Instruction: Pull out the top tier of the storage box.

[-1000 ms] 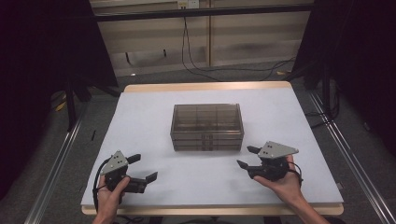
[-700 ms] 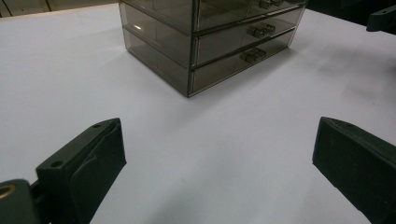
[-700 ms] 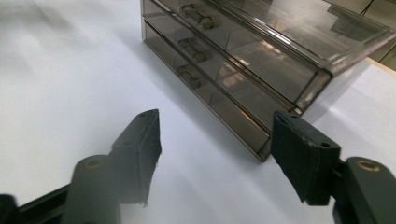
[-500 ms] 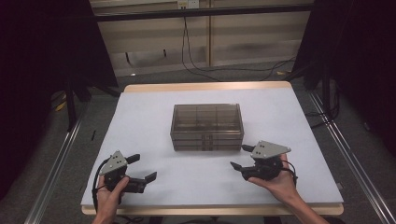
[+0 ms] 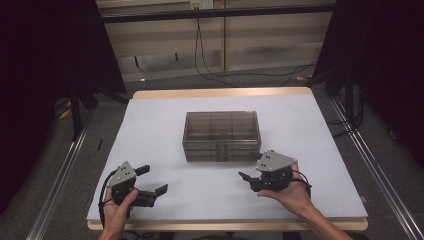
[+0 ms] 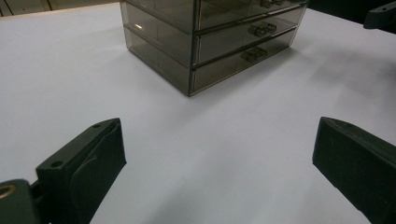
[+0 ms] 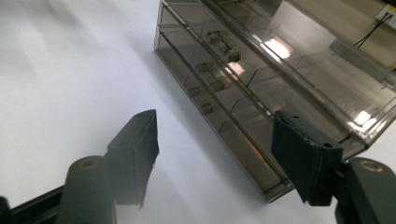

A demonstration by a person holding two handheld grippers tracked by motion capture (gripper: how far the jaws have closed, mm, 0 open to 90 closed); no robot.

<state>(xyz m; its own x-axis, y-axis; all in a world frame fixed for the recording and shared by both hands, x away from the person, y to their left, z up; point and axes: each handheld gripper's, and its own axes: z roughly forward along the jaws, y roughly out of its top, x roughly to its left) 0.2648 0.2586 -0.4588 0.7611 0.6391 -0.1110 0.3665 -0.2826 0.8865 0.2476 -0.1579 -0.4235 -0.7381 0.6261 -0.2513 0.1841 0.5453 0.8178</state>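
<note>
**Two grippers wait before a smoked drawer box**

No brand, label or writing can be read on anything here. The table point(image 5: 160, 130) carries a white sheet, and its wooden edge shows at the far side. Beyond it, black cables point(image 5: 210, 65) trail across the floor, and metal rails point(image 5: 372, 165) run along both sides. Nothing lies between either gripper and the drawer box.

The drawer box point(image 5: 221, 136) stands near the middle of the table, its front toward the person. It is made of smoky, see-through plastic, with stacked shallow drawers and small handles point(image 6: 261, 30) on their fronts; light glints on its top in the right gripper view.

The left gripper point(image 5: 151, 181) sits near the front left of the table, well apart from the box, its fingers point(image 6: 86, 163) spread wide with nothing between them. The right gripper point(image 5: 251, 168) is just beside the box's front right corner, its fingers point(image 7: 135, 149) likewise spread, framing the lower drawers without touching them.
</note>
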